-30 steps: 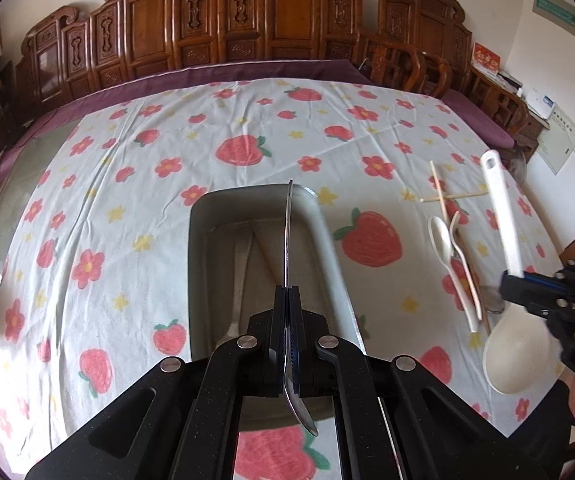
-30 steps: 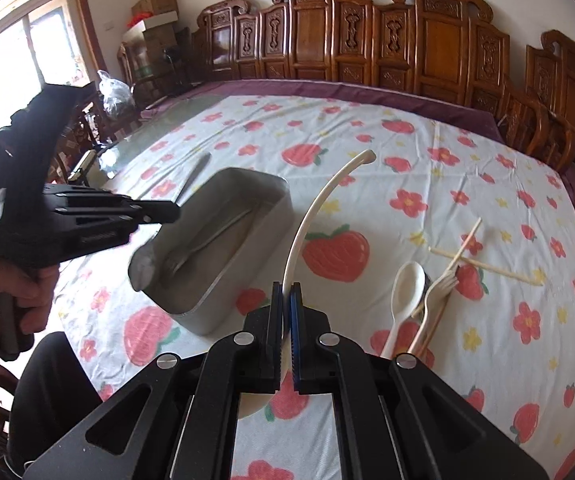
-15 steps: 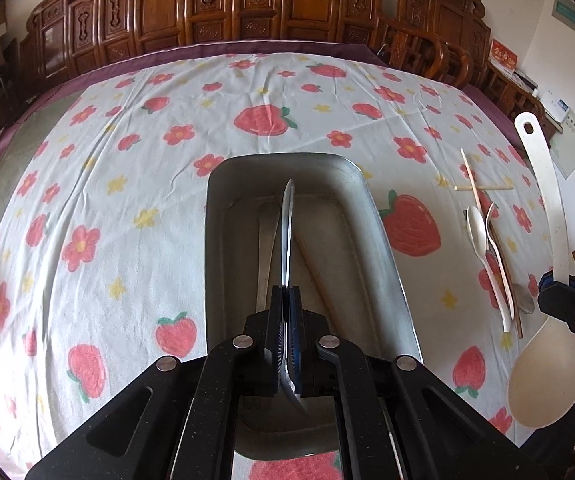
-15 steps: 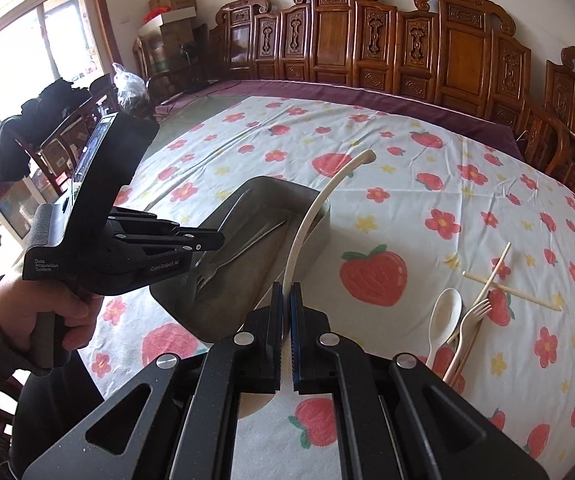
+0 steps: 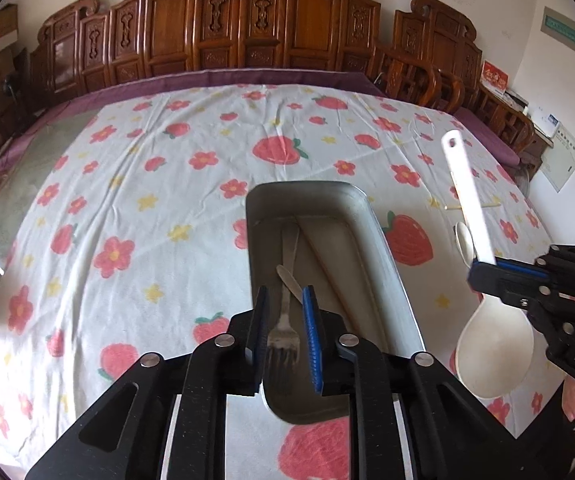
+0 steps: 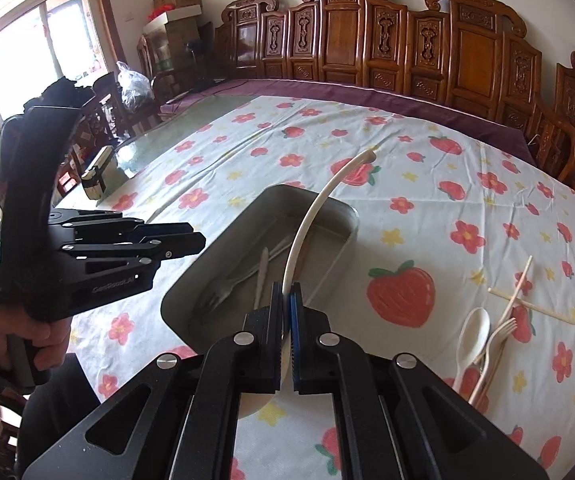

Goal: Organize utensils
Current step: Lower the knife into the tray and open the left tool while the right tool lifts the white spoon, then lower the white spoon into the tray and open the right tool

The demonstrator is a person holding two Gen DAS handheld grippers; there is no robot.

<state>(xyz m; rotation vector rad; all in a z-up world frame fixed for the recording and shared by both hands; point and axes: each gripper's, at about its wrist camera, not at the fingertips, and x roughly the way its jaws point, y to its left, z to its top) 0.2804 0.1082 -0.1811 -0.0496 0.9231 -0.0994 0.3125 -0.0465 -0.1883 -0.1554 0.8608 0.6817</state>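
A grey metal tray sits on the strawberry tablecloth and holds a metal fork, a metal spoon and a wooden chopstick. My left gripper is open and empty just above the tray's near end; it also shows in the right wrist view. My right gripper is shut on the handle of a big white rice paddle, held in the air right of the tray.
On the cloth right of the tray lie a white plastic spoon, a white plastic fork and crossed wooden chopsticks. Carved wooden chairs ring the table's far side. Bare glass table lies left.
My left gripper has opened and let go of the metal spoon, which now lies in the tray. My right gripper, still holding the paddle, has come closer to the tray.
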